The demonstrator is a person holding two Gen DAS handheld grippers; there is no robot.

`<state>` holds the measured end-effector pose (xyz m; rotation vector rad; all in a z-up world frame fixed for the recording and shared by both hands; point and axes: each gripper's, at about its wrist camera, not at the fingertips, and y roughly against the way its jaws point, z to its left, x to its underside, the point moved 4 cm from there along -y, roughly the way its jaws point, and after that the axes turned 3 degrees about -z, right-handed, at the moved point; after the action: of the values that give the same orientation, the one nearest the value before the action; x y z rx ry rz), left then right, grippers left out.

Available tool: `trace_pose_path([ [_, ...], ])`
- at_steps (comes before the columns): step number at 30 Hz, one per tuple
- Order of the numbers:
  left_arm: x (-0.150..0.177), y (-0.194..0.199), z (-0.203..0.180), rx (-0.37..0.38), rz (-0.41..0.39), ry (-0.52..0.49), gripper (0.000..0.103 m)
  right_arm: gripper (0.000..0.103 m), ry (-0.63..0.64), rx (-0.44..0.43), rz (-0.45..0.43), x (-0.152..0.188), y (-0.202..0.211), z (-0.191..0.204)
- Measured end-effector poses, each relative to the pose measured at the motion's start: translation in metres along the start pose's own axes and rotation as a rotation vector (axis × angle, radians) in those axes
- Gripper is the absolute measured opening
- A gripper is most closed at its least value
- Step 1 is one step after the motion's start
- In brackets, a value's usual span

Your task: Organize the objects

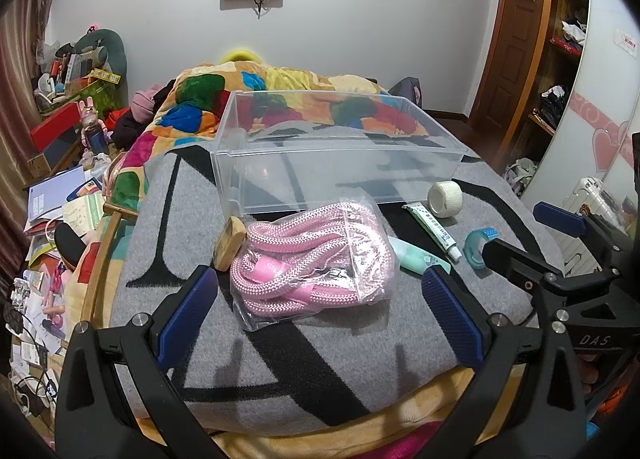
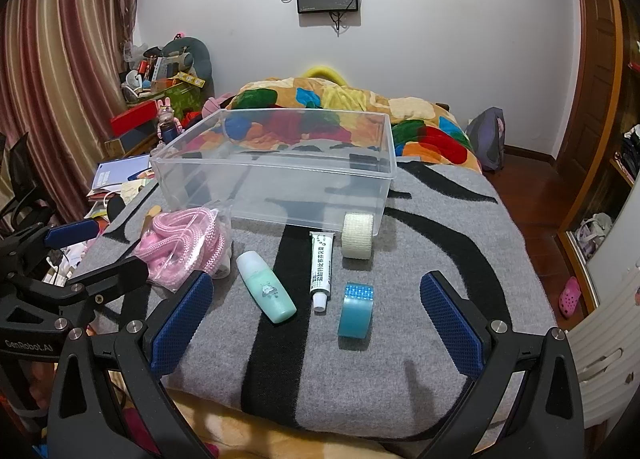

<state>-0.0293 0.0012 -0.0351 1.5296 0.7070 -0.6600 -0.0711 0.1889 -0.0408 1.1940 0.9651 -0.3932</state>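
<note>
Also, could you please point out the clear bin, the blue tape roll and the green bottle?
clear bin (image 2: 276, 179): right wrist view, front wall.
blue tape roll (image 2: 355, 313): right wrist view, outer band.
green bottle (image 2: 266, 287): right wrist view, body.

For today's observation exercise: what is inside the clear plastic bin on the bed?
The clear plastic bin holds nothing. Through its walls only the grey blanket beneath and the colourful quilt behind show. Nothing is hidden, since the walls are transparent.

Left gripper (image 1: 318, 301) hangs low with its jaws spread wide, blue pads (image 1: 185, 311) facing each other. Right gripper (image 2: 316, 309) sits level beside it, jaws just as wide apart, holding nothing.
</note>
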Motion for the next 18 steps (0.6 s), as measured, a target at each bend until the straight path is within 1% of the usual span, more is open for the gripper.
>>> trace_pose_path([
  [18,-0.0002,-0.0001,0.0007,0.004,0.000,0.001,0.103,0.103,-0.002,-0.002,0.002,-0.0001,0.0010,0.0014],
])
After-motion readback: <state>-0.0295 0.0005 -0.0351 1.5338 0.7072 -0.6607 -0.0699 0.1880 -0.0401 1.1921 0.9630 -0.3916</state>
